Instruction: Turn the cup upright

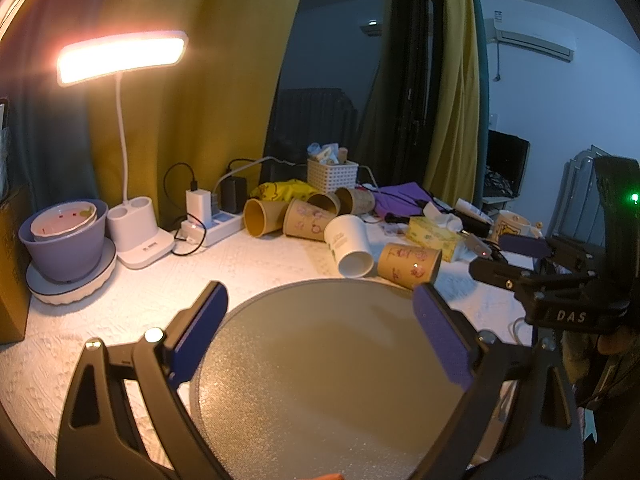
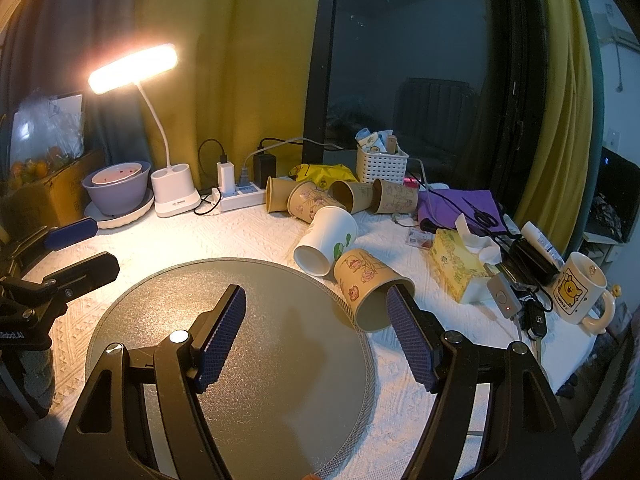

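Both tongs hang over a round grey mat (image 2: 240, 360) on the counter (image 2: 400, 380), which wears a white textured cloth. The left tongs (image 1: 320, 332) stand wide apart with nothing between the blue pads, the mat showing through the gap. The right tongs (image 2: 316, 340) are also spread wide and hold nothing; their right pad sits in front of the mouth of a tan cup (image 2: 370, 290), though whether it touches the rim cannot be told.

That tan cup, printed with pink figures, lies on its side at the mat's far right edge, mouth toward the right wrist camera. Just beside it, farther back, a white cup (image 2: 326, 240) lies on its side too. Behind them four more tan cups lie tipped in a row (image 2: 340, 196).

A lit lamp (image 2: 134, 68) stands at the back left, near a purple bowl (image 2: 116, 190) and a power strip (image 2: 240, 198). A tissue box (image 2: 456, 264) and a mug (image 2: 578, 288) sit to the right.
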Demonstrator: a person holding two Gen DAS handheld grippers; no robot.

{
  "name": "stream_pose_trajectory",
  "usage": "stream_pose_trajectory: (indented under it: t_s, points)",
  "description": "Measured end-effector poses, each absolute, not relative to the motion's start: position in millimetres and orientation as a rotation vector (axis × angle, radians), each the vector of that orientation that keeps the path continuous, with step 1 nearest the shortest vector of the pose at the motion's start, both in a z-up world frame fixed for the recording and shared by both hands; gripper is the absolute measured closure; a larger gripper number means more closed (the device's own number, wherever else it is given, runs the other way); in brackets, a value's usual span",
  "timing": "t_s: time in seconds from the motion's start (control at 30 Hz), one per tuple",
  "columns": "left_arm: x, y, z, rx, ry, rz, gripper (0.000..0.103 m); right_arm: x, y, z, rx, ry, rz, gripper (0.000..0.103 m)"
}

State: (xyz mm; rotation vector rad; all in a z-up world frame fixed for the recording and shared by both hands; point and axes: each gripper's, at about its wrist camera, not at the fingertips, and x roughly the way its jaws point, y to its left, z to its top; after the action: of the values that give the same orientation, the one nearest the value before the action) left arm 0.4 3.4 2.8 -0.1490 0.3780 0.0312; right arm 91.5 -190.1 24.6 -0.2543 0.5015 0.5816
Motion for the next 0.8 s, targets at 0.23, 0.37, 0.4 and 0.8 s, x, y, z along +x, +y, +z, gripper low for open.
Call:
stream_pose_trajectory:
  t_s: [0.23,0.37,0.4,0.8]
  points:
    - [0.4,3.0,2.5,-0.149,0.378,0.031,0.008,91.4,-189.6,24.8,-0.255,0.501,0.581,0.028]
    - [0.4,2.8,2.4,-0.148,0.378,0.032,0.008,91.5,-189.4,24.5,-0.256,0.500,0.581,0.028]
    - [0.4,2.9,2.5,-0.148,0.377,0.031,0.008,91.3,-190.0,25.5,-0.256,0.500,0.582,0.028]
    - [0.5,3.5,2.9,-0.148,0.379,0.033,0.008,93.1,-189.3,24.7,-0.257,0.499,0.582,0.028]
